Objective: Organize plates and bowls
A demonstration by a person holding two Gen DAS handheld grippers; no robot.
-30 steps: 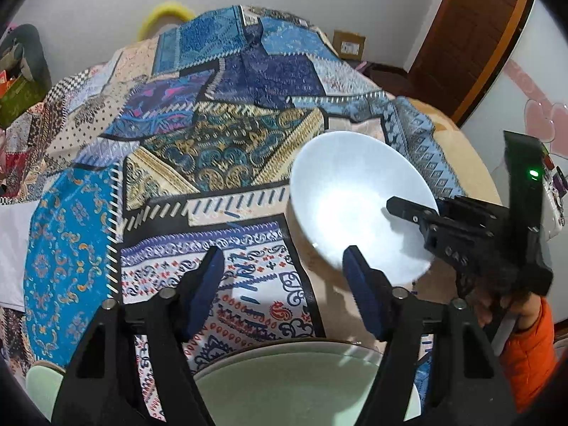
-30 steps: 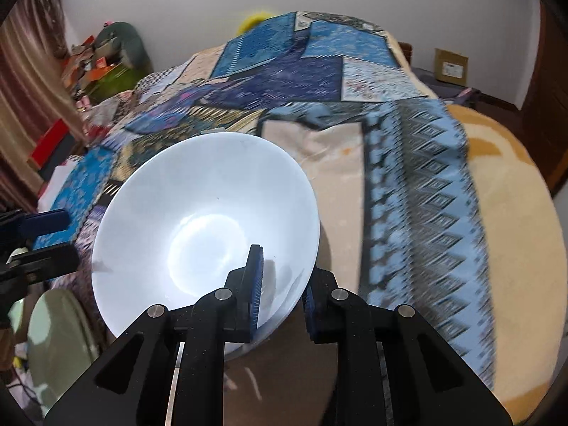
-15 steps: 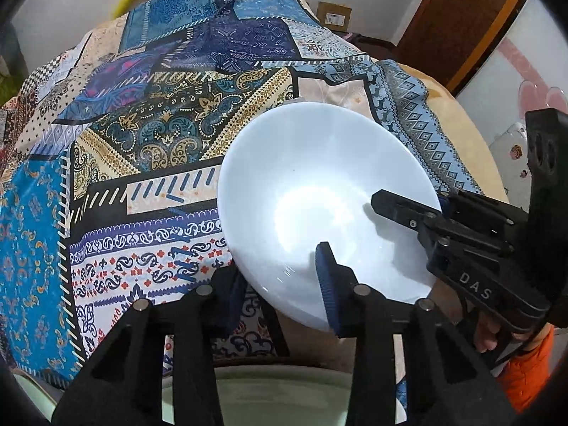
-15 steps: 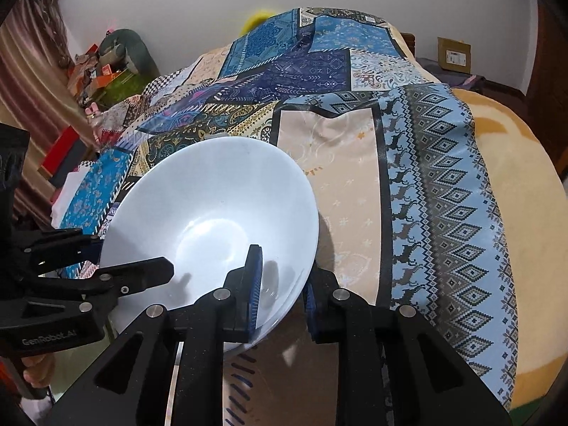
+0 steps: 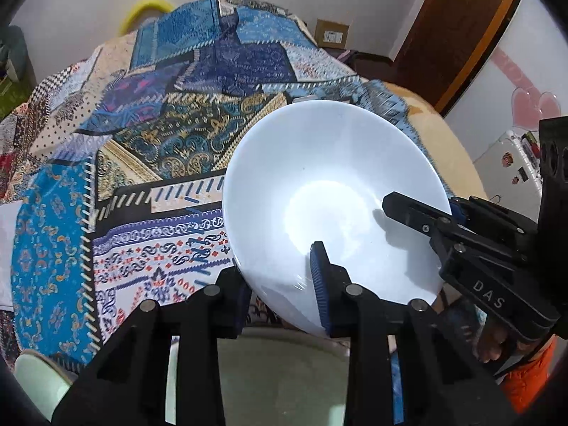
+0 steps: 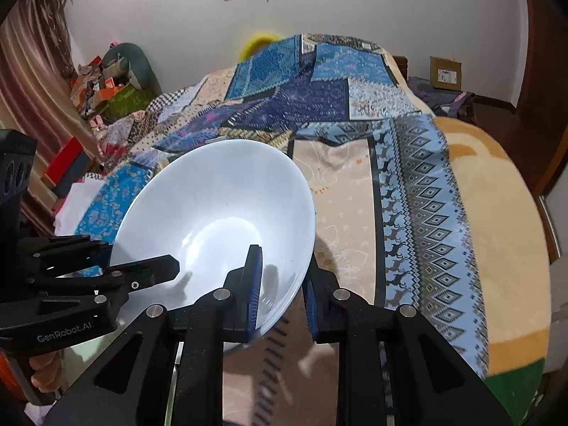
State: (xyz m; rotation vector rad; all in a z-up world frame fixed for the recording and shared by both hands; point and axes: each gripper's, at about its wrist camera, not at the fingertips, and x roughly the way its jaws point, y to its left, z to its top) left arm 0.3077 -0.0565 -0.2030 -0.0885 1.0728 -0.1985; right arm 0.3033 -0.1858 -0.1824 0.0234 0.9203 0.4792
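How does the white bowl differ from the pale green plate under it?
The white bowl is deep; the pale green plate is shallow. The bowl is held tilted; the plate lies flat below it. The bowl shows nearly whole; the plate is mostly hidden. Both are round and plain.

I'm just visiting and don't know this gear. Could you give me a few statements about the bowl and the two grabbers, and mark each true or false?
1. Both grippers clamp the white bowl. True: the left gripper, jaws just closed, and the right gripper each pinch its rim.
2. The bowl holds food. False: it is empty.
3. The bowl sits level. False: it is tilted.
4. A pale green plate lies below the left gripper. True.
5. The cloth underneath is plain white. False: it is patterned, mostly blue.
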